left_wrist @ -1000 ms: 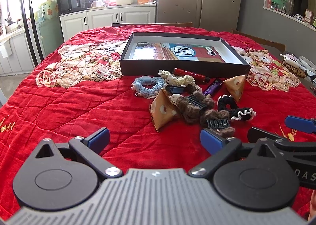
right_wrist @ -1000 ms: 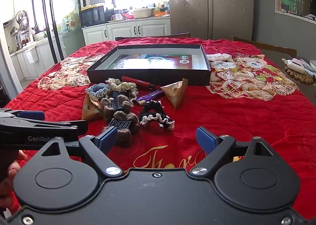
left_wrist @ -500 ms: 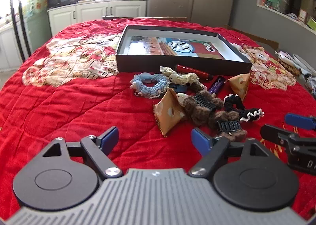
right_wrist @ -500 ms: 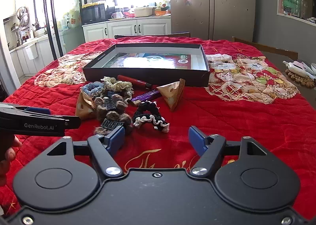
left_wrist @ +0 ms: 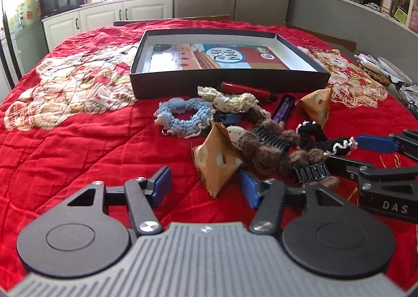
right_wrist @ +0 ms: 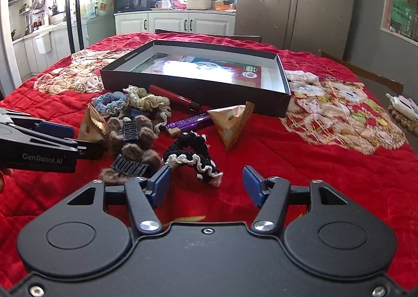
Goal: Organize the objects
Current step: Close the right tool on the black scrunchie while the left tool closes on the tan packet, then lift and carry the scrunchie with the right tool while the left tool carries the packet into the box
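The left gripper (left_wrist: 205, 187) is standing partly open with nothing between its pads; its jaws have just been closing, and the tan wedge pouch (left_wrist: 218, 160) is lying just ahead of them. The right gripper (right_wrist: 206, 184) is likewise partly open and empty, its jaws having just been closing, and is facing the black scrunchie with white trim (right_wrist: 192, 158).

All loose items are lying in a cluster on the red quilted tabletop (left_wrist: 78, 145), just in front of the open black box (left_wrist: 227, 81), which is probably the destination.

Handling judgement:
- The blue scrunchie (left_wrist: 183, 117), the cream scrunchie (left_wrist: 230, 98) and the black one are likely light, soft and compressible. Pinch across one side of the ring; it will flatten without damage.
- The brown fuzzy claw clips (left_wrist: 271, 145) appear rigid under the fur, with plastic teeth. Grip across the furry body, not the teeth; the fur may snag a neighbouring scrunchie.
- The second wedge pouch (right_wrist: 231, 120) looks crushable. Grip lightly along a flat seam edge.
- The red pen (left_wrist: 245, 89) and the purple tube (right_wrist: 189, 123) are probably smooth, stiff and likely to roll. Grip at mid-length, across the barrel.
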{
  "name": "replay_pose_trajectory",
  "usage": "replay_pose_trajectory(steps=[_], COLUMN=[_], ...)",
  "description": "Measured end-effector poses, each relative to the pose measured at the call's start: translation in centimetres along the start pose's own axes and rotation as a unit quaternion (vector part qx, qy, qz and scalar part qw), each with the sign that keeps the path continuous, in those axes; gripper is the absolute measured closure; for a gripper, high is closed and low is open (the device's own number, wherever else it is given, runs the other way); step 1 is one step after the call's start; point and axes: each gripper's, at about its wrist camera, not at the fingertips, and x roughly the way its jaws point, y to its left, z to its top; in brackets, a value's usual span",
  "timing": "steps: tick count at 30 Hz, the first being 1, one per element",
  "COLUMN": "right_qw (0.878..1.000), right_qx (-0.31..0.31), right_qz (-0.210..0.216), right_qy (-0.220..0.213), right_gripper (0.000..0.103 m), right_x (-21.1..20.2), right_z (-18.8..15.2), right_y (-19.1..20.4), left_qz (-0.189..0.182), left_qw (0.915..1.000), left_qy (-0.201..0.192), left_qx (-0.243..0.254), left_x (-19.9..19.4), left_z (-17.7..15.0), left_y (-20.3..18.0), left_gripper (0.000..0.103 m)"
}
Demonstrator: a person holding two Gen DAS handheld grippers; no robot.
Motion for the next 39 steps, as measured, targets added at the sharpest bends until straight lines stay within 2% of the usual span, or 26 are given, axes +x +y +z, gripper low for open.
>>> replay_pose_trajectory(steps=[4, 6, 9, 11, 14, 27, 34, 39], right_qw=[1.0, 1.0, 1.0, 1.0, 0.999, 0.998, 0.997, 0.997], right_qx=[-0.013, -0.009, 0.002, 0.008, 0.02, 0.026, 0.025, 0.019], right_qz=[0.004, 0.007, 0.017, 0.023, 0.034, 0.053, 0.057, 0.045], right_qy=[-0.006, -0.003, 0.003, 0.007, 0.01, -0.026, -0.039, -0.065], right_gripper=[0.051, 0.056, 0.064, 0.08, 0.091, 0.093, 0.093, 0.093], right_x=[0.7, 1.0, 1.4, 1.7, 1.8, -0.1, 0.0, 0.5], right_z=[0.5, 0.7, 0.8, 0.8, 0.7, 2.9, 5.3, 7.7], right_y=[0.0, -0.2, -0.7, -1.0, -1.4, -2.0, -2.1, -2.2], left_qz=[-0.01, -0.014, -0.018, -0.02, -0.022, -0.038, -0.028, -0.016], left_qw=[0.9999, 0.9999, 0.9998, 0.9998, 0.9997, 0.9987, 0.9984, 0.9979], left_qy=[-0.003, -0.003, -0.004, -0.005, -0.007, -0.033, -0.048, -0.062], left_qx=[0.007, 0.008, 0.007, 0.006, -0.001, -0.011, -0.008, -0.005], left_x=[0.5, 0.8, 0.9, 1.0, 1.0, -1.1, -1.6, -0.6], left_z=[0.3, 0.4, 0.6, 0.6, 0.7, 2.0, 4.8, 7.4], left_y=[0.0, -0.1, -0.1, -0.1, 0.1, 0.9, 1.6, 1.8], left_gripper=[0.04, 0.052, 0.059, 0.06, 0.064, 0.067, 0.067, 0.067])
